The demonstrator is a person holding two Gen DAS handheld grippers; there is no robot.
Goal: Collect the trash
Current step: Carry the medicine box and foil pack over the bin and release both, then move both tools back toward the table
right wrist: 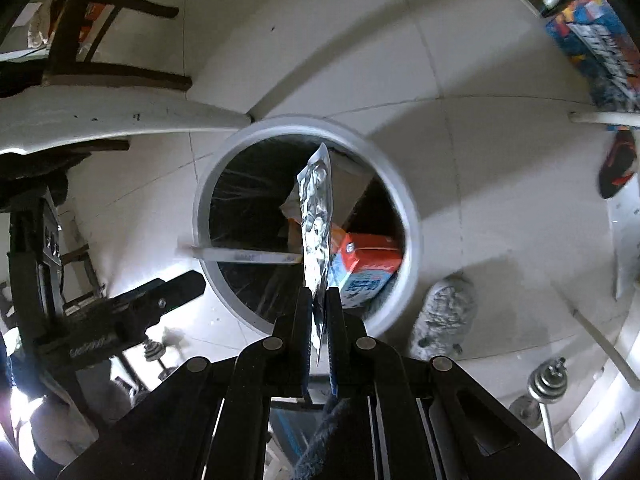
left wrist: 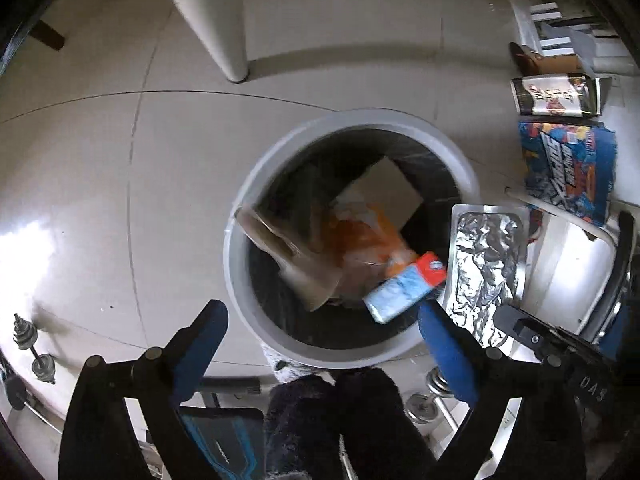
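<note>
Blue-padded fingers of the left gripper (left wrist: 322,322) are standing spread wide above the near rim of the white bin (left wrist: 256,184), nothing between them. Inside are lying a blue-and-red carton (left wrist: 404,286), orange wrapping (left wrist: 360,240) and a brown bag (left wrist: 280,248). Just right, the right gripper (right wrist: 319,300) is pinching a foil pouch (right wrist: 316,216) over the bin's opening.

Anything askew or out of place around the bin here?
Yes: a flat clear packet leans across the white bin's rim, partly poking out rather than dropped inside. The right tool holds a foil pouch over the bin, not yet released.
</note>
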